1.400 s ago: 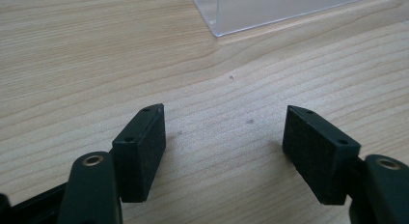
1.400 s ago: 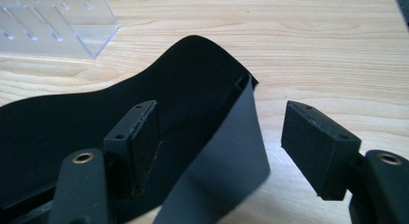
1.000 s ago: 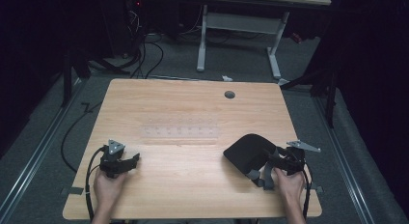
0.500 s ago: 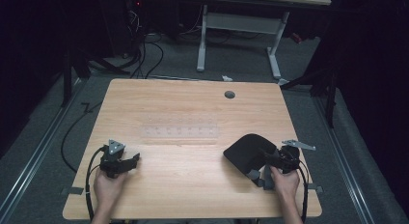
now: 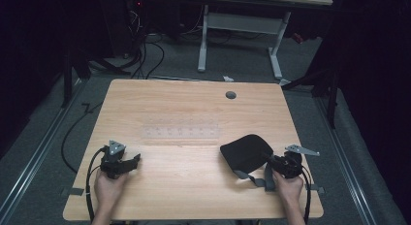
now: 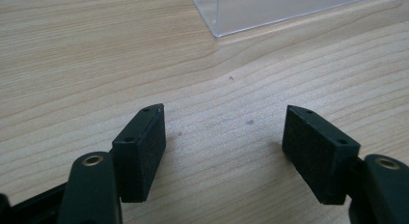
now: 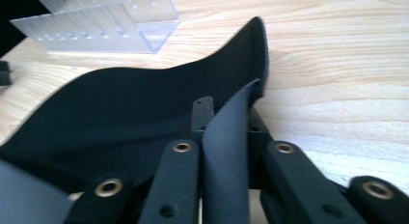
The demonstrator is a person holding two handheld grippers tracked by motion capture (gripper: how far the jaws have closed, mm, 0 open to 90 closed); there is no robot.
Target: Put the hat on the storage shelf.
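A black soft pad [image 5: 245, 151] with grey straps [image 5: 257, 179] lies on the wooden table [image 5: 194, 108] at the front right. My right gripper [image 5: 274, 162] sits at its right edge. In the right gripper view the jaws have just been closing and now pinch a fold of the black pad [image 7: 120, 113], so the right gripper [image 7: 226, 113] is shut on it. My left gripper [image 5: 135, 159] rests at the front left. Its jaws stand open over bare wood, with nothing between the left gripper's [image 6: 224, 137] pads.
A clear plastic rack [image 5: 180, 132] lies flat mid-table; its corner [image 6: 270, 9] is ahead of the left jaws and it sits beyond the pad [image 7: 106, 23]. A grey grommet [image 5: 230, 95] marks the far side. Cables and a desk frame [image 5: 237, 21] stand behind the table.
The right gripper's jaws have closed onto the edge of the black pad, with the hand shifting only slightly. The left hand and gripper have not moved.
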